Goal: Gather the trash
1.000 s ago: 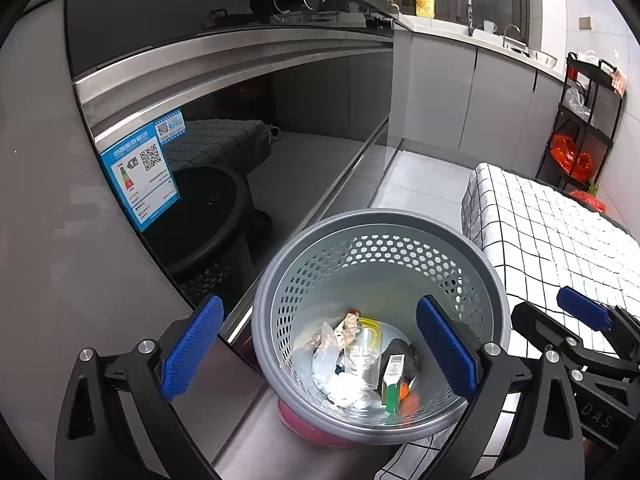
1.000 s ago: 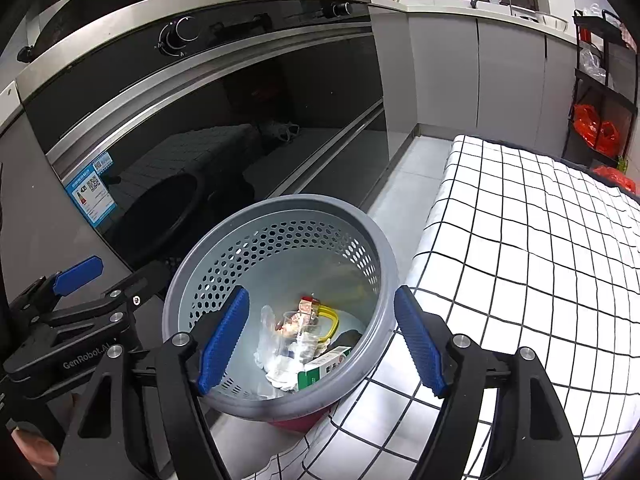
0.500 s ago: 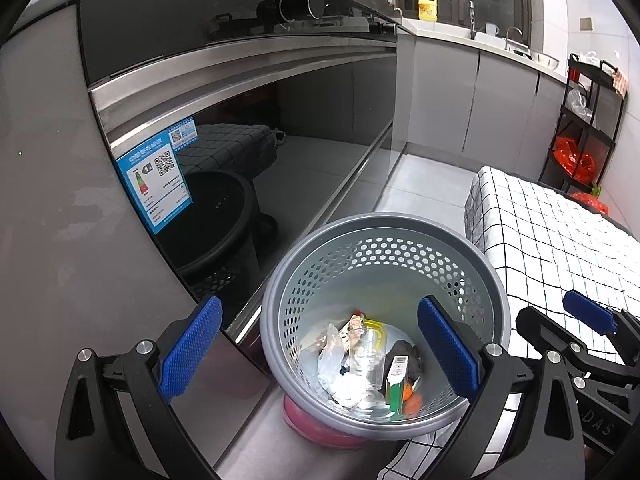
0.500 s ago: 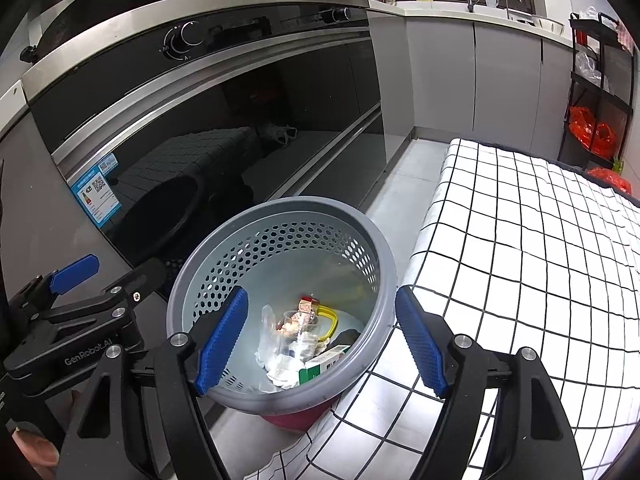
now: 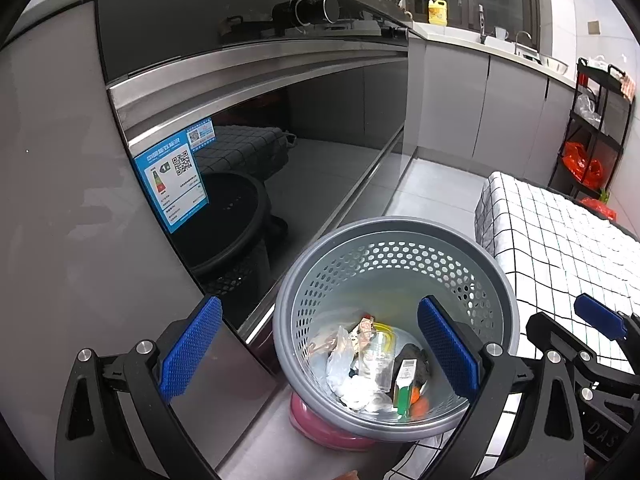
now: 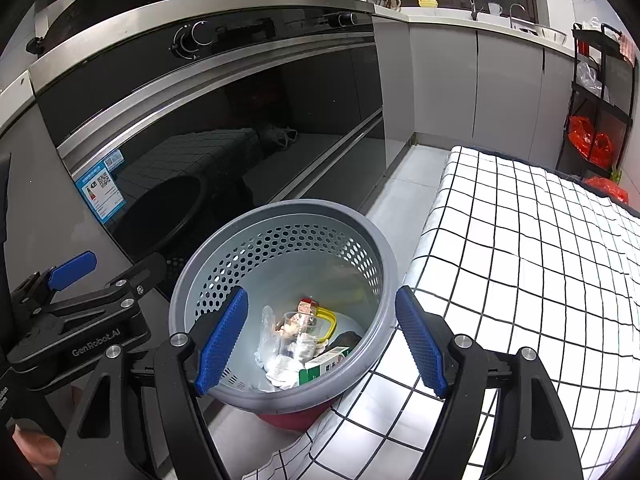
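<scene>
— Sitting on the kitchen floor, where exactly is the grey perforated bin [image 5: 396, 316]?

— Between the dark glass oven door [image 6: 240, 120] and a black-and-white checked cloth [image 6: 520, 260], whose edge touches the bin's rim. Inside the bin: crumpled white tissue [image 6: 286, 364], a clear plastic cup [image 5: 374, 354], a green-and-white carton [image 6: 322, 366].

— And the claws?

— Both hang over the bin. The left gripper [image 5: 318, 354] is spread wide, nothing between its blue pads. The right gripper [image 6: 322, 340] is also spread, pads clear of the bin's rim, empty.

— Anything beyond the bin?

— A yellow bottle [image 5: 437, 10] on the counter, far behind.
</scene>
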